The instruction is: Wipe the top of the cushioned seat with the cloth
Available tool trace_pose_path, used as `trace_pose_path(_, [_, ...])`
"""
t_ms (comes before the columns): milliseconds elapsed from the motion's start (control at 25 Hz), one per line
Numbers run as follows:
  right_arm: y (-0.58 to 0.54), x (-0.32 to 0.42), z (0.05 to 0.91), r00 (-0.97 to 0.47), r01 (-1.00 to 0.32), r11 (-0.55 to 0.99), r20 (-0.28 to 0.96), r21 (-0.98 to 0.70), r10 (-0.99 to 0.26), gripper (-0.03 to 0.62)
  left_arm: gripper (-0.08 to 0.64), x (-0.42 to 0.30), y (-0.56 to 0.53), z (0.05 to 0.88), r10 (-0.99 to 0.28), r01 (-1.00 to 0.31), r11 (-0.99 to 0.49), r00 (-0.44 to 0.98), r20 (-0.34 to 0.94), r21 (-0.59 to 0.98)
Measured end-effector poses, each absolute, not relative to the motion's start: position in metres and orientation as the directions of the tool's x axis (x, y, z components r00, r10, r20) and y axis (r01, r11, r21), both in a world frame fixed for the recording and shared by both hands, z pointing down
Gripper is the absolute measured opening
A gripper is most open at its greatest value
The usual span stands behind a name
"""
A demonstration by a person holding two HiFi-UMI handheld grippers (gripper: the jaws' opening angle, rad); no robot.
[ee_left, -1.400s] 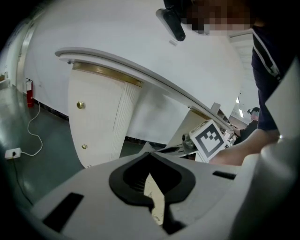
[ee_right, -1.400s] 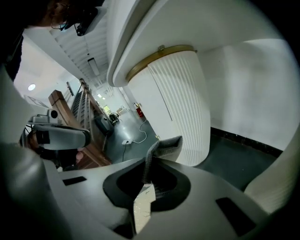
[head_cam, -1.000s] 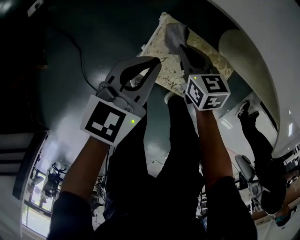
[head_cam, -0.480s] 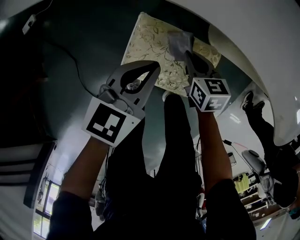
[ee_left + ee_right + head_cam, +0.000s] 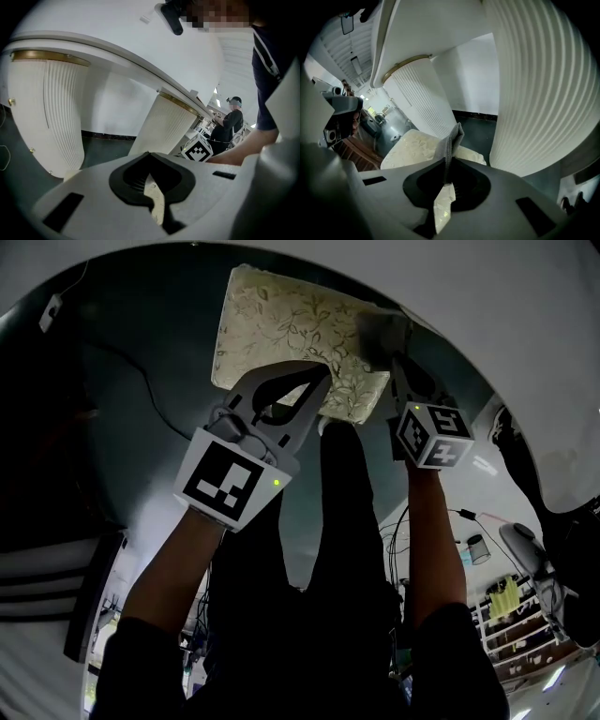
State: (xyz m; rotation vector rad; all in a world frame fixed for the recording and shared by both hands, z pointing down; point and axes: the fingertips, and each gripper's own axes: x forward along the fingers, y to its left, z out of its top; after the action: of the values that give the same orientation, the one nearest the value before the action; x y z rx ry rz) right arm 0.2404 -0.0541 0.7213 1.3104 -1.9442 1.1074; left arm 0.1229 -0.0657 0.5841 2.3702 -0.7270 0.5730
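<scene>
A: What do the right gripper's [image 5: 446, 164] 2 jaws hold?
B: They pinch the grey cloth [image 5: 452, 138] tight, at a corner of the cushioned seat [image 5: 281, 324].
A: And the left gripper [image 5: 149, 157]?
B: Closed on nothing.
A: What could go wrong?
B: The cloth might slip off the edge and miss the top.
A: Any words?
B: None I can read.

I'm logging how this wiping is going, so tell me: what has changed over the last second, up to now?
The right tool, shut on the cloth, has dragged it across the cushion to its right-hand corner. The left tool stayed shut and empty over the cushion's near edge. Nothing was picked up or let go.
</scene>
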Motion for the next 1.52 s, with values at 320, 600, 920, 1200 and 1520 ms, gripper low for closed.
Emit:
trace_pose_path(320, [-0.038, 0.281, 0.715, -0.351, -0.936, 0.162, 0.785, -0.313, -0.511, 0.032, 0.008, 0.156, -0.052, 0.577, -0.329, -0.579, -0.702, 0.781, 0.531, 0.416])
trace_pose_path(600, [-0.047, 0.242, 0.681, -0.384, -0.923, 0.193, 0.752, -0.334, -0.535, 0.032, 0.008, 0.127, -0.055, 0.559, -0.363, -0.597, -0.69, 0.774, 0.518, 0.409])
trace_pose_path(920, [-0.067, 0.112, 0.666, -0.514, -0.857, 0.33, 0.698, -0.395, -0.498, 0.032, 0.008, 0.028, -0.055, 0.56, -0.449, -0.683, -0.612, 0.715, 0.536, 0.399])
trace_pose_path(1200, [-0.065, 0.014, 0.67, -0.592, -0.801, 0.41, 0.681, -0.437, -0.431, 0.032, 0.008, -0.045, -0.049, 0.565, -0.498, -0.732, -0.549, 0.675, 0.545, 0.404])
trace_pose_path(1520, [-0.051, -0.03, 0.7, -0.599, -0.789, 0.424, 0.711, -0.445, -0.368, 0.032, 0.008, -0.088, -0.039, 0.58, -0.505, -0.751, -0.517, 0.655, 0.563, 0.41])
